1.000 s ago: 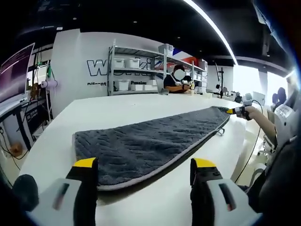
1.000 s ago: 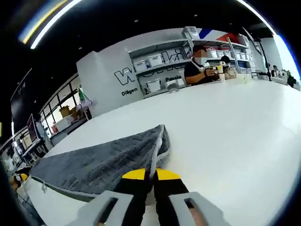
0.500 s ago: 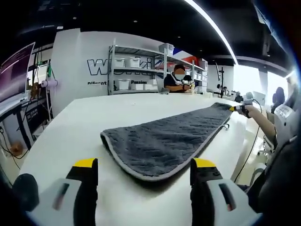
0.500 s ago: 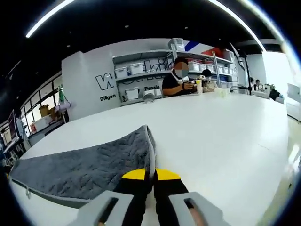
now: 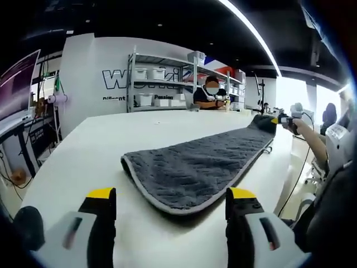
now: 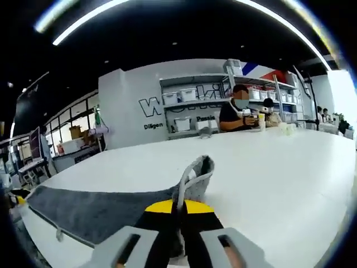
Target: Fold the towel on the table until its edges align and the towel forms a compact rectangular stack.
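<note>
A dark grey quilted towel [image 5: 201,164] with a lighter hem lies lengthwise on the white table [image 5: 111,139], its near end rounded just beyond my left gripper [image 5: 170,204], which stands open with nothing between its yellow-tipped fingers. The towel's far end is lifted off the table, held by my right gripper [image 5: 279,120] in a person's hand at the right. In the right gripper view the right gripper [image 6: 178,207] is shut on the towel's corner [image 6: 198,176], which curls upward, and the rest of the towel [image 6: 95,209] stretches away to the left.
The white table [image 6: 279,178] spreads wide around the towel. Metal shelves [image 5: 162,84] with white bins stand against the far wall. People [image 6: 240,114] sit at the table's far side. A desk with a monitor [image 5: 19,84] stands to the left.
My right gripper has lifted the towel's far corner off the table and raised it. The towel's near end has barely shifted. My left gripper has stayed still and open.
</note>
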Action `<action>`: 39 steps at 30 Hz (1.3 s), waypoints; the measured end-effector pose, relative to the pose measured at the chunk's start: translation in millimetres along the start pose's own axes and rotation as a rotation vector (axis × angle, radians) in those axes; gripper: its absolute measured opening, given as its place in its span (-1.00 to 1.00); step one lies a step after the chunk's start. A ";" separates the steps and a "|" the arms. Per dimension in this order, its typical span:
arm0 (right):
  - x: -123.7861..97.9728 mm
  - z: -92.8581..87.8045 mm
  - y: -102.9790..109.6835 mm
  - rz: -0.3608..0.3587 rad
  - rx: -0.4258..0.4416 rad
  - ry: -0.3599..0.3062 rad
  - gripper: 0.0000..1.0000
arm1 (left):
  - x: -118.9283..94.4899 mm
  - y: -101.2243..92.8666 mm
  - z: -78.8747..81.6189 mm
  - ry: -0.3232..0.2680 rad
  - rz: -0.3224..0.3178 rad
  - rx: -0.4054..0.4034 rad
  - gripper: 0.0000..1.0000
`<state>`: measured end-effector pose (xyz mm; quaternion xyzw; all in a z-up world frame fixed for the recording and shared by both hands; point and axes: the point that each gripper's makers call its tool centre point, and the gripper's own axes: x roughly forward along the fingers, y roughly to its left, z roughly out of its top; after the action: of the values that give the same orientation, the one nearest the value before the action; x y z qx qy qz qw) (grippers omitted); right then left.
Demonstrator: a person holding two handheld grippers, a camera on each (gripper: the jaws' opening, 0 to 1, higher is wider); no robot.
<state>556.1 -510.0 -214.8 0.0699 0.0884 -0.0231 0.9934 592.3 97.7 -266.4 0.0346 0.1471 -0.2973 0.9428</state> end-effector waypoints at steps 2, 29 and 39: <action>2.3 2.1 25.1 0.066 -0.024 0.003 -0.91 | 0.3 -0.9 0.1 0.000 -0.002 0.001 0.69; 10.3 -51.5 206.6 0.533 -0.005 0.157 -0.91 | -7.6 -1.1 5.6 -0.021 -0.002 0.004 0.69; 14.7 -66.4 264.1 0.635 0.122 0.144 -0.90 | -4.8 -1.4 4.2 -0.021 -0.008 -0.003 0.69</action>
<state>574.5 -239.8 -246.6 0.1547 0.1308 0.2874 0.9361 588.8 98.6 -261.0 0.0294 0.1377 -0.3010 0.9432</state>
